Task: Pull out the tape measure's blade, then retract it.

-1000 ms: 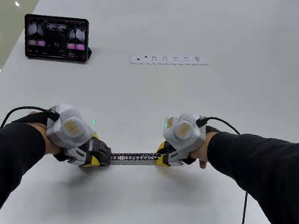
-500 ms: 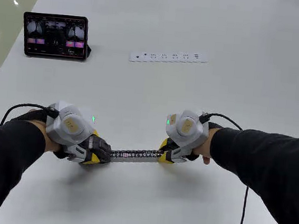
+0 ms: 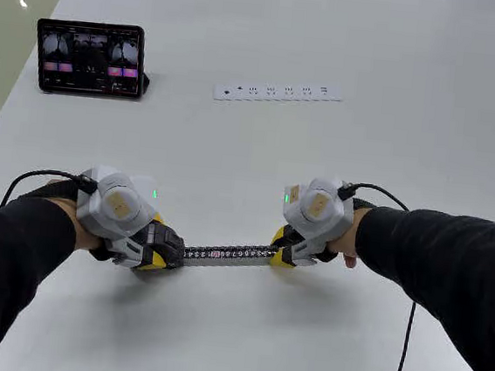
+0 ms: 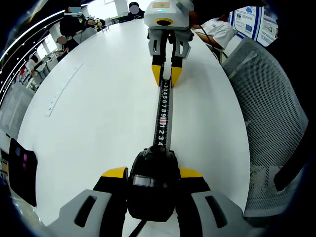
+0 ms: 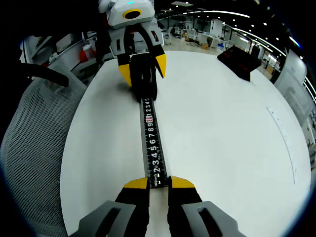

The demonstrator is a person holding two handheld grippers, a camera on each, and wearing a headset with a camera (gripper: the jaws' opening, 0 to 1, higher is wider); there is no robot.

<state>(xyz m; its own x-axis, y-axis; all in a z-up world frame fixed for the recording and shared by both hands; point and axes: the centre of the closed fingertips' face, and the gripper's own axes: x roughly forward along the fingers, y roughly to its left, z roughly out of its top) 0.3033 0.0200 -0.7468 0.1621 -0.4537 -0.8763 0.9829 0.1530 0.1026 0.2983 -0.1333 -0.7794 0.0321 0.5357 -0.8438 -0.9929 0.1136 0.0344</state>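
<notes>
On the white table near its front edge, my left gripper is shut on the black tape measure case, which also sits between the yellow-tipped jaws in the left gripper view. The numbered black blade runs flat along the table to the right. My right gripper is shut on the blade's end hook. In the right gripper view the blade stretches away to the case. In the left gripper view the blade leads to the right gripper.
A tablet with a lit screen stands at the back left. A white power strip lies across the middle of the table. Cables trail from both grippers. A mesh chair stands beside the table. People sit at the far end of the room.
My right gripper has moved to the right with the blade's end, so more of the blade is drawn out of the case. The left gripper has stayed in place.
</notes>
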